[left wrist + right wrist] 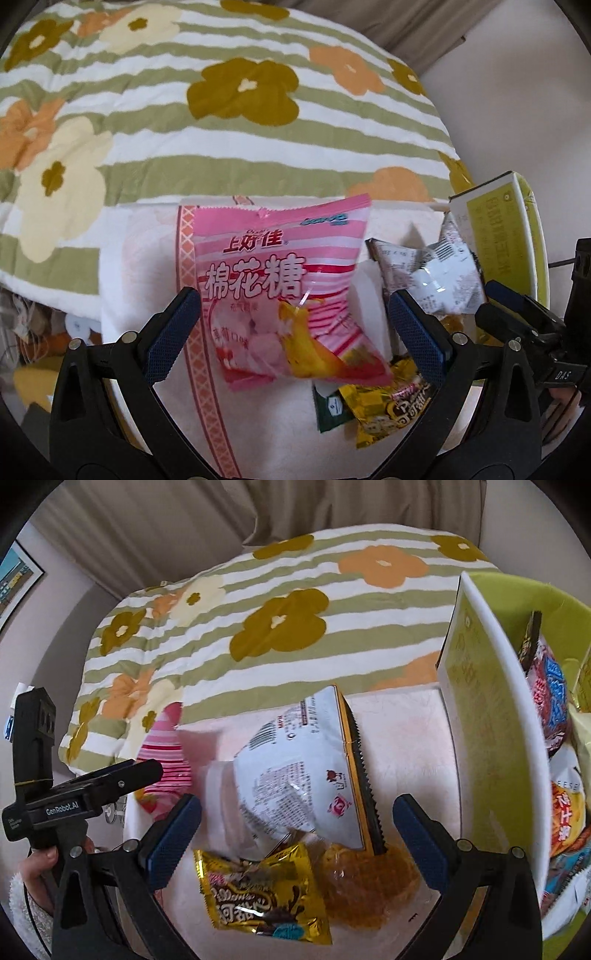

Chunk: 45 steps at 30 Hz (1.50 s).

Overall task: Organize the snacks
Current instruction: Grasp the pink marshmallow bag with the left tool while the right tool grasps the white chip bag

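Note:
A pink marshmallow bag (280, 291) lies on the white towel (147, 236), between the fingers of my open left gripper (293, 325); whether the pads touch it I cannot tell. It also shows in the right wrist view (166, 760). My right gripper (297, 830) is open over a white snack bag (299, 771), a gold chocolate packet (262, 893) and a clear packet of orange sweets (365, 882). The white bag (432, 280) and gold packet (388, 410) also show in the left wrist view. A green basket (517, 590) at right holds several snacks.
A white and yellow-green box (484, 709) stands upright at the basket's near side; it also shows in the left wrist view (498, 240). A flowered striped quilt (221, 110) lies behind the towel. A dark green sachet (330, 410) lies by the gold packet.

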Tool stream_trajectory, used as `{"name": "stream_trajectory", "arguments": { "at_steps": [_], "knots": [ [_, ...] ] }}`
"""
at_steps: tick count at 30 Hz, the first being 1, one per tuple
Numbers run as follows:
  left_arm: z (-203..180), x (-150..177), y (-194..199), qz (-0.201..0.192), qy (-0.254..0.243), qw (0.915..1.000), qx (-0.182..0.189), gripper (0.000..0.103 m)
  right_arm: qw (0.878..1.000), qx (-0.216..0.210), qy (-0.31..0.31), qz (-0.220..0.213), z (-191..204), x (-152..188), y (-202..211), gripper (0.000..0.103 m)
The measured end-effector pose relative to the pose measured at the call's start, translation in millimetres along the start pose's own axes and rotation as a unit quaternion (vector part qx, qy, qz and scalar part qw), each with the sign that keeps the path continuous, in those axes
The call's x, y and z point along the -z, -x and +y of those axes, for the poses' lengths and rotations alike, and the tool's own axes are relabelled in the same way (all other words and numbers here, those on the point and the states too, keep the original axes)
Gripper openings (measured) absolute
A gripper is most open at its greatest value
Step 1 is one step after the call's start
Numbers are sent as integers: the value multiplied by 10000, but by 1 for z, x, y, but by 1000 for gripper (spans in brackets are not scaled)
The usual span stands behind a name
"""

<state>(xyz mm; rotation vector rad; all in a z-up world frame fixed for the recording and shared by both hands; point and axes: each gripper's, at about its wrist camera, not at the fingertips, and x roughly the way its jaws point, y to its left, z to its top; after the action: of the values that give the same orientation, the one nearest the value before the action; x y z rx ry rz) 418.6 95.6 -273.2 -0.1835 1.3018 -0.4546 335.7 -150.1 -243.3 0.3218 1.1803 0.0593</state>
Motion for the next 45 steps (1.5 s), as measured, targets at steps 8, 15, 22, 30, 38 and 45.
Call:
{"name": "stream_trajectory", "arguments": {
  "at_steps": [8,15,22,30,38,45],
  "knots": [
    [6,0,-22,95,-52,9999,-50,98,9998,-169,12,66,-5,-3,-15,103],
    [6,2,-26,163,-158,9997,-63,85,9993,-339,107,118,-4,-2,-25,103],
    [12,4,-15,-60,60,10000,-19,70,9990,-361,230,141,-5,-1,-32,103],
    [11,5,5,-267,59,9996,-87,65,9982,-485,332,134,-7,-1,-38,103],
    [9,11,32,-491,64,9987,-147,65,9976,-450,514,147,1,3,-48,103],
    [9,22,45,-567,188,9982,-78,65,9982,-520,291,38,-2,5,-49,67]
  ]
}}
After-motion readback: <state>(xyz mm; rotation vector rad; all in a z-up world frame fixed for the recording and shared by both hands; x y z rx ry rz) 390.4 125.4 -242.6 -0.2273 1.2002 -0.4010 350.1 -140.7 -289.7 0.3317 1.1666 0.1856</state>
